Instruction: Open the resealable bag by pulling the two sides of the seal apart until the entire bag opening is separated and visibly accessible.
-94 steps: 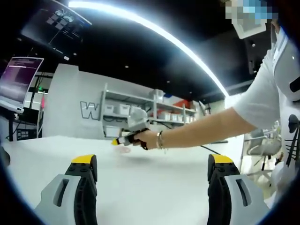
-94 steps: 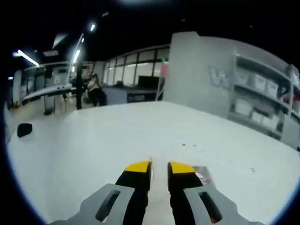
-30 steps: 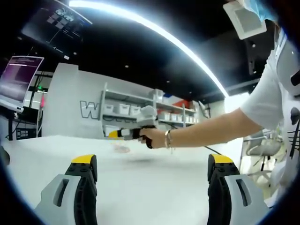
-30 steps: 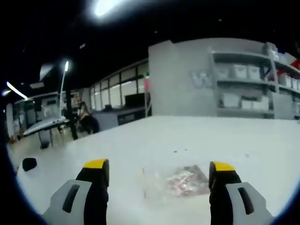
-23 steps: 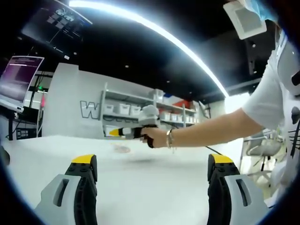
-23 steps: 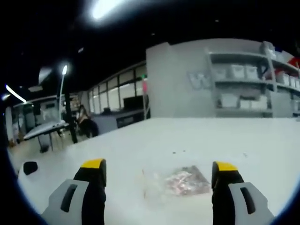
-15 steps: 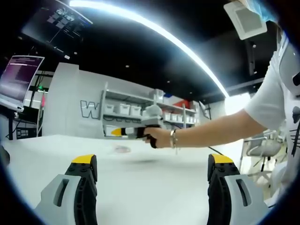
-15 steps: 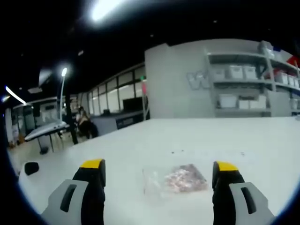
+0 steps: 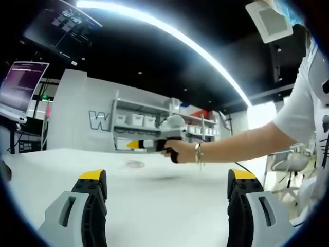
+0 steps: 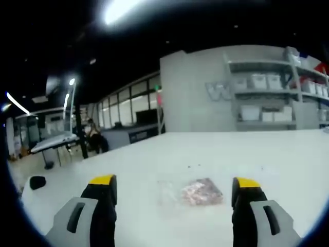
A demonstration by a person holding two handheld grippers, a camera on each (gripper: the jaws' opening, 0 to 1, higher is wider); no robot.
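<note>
The right gripper point(image 10: 172, 188) is held with jaws spread wide, empty, just short of the bag point(image 10: 189, 193) lying flat on the table point(image 10: 288, 154). The left gripper point(image 9: 167, 180) is likewise spread, well apart from the bag. Flat film may slip if pinched shallowly.

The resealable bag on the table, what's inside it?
The resealable bag lies flat on the white table, holding a reddish, speckled clump at its right end. The picture is too blurred to tell what it is.
</note>
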